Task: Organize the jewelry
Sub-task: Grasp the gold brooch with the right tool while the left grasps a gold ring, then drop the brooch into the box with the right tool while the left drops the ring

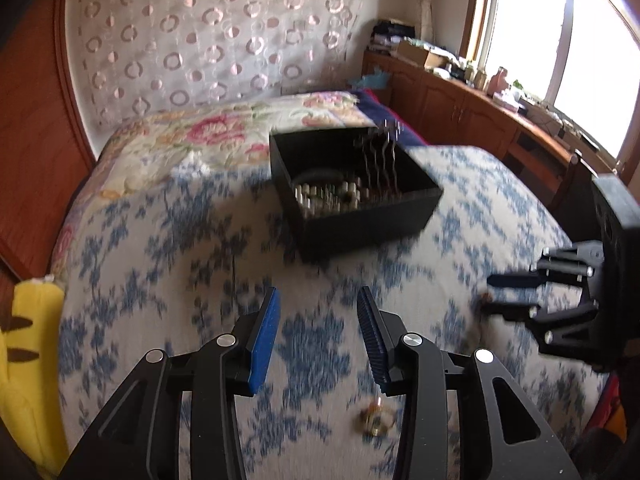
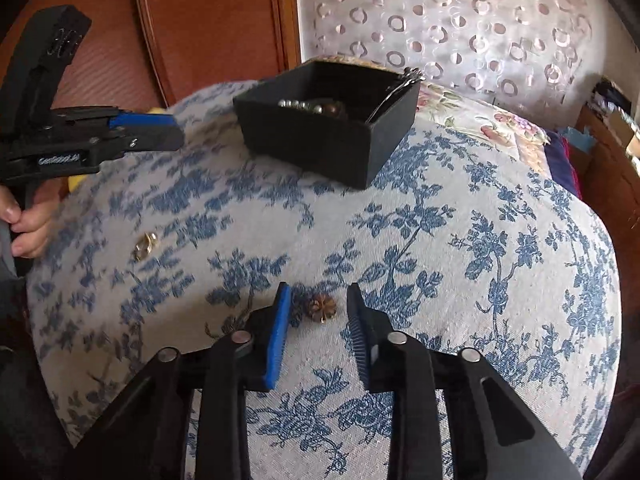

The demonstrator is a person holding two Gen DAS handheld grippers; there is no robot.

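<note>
**Two loose pieces on the cover, box beyond**

Blue-and-white floral bedcover (image 2: pixel 460 208) fills both views; wooden panels and a circle-patterned curtain (image 1: pixel 216 36) sit behind it.

Right wrist view, near: right gripper (image 2: pixel 320 300) angled down at the cover, jaws partly apart. A brown flower-shaped piece (image 2: pixel 321 307) lies on the fabric between the fingertips, closer to the blue pad; neither pad presses on it. At 9 o'clock of that piece, well apart, a gold ring (image 2: pixel 145 245) lies on the cover. Further at 10 o'clock, left gripper (image 2: pixel 176 130) held by a hand (image 2: pixel 28 226), tips above the fabric.

Left wrist view, near: left gripper (image 1: pixel 318 300) jaws partly apart, nothing between them. Gold ring (image 1: pixel 376 426) lies below the ribbed finger, about 5 o'clock of the gap, blurred.

Far: black jewelry box (image 1: pixel 352 204) open-topped, at 12 o'clock of both grippers. Inside: silvery beads and wavy dark pins leaning against one wall. Yellow plush (image 1: pixel 28 360) at the bed's edge, 9 o'clock.
</note>
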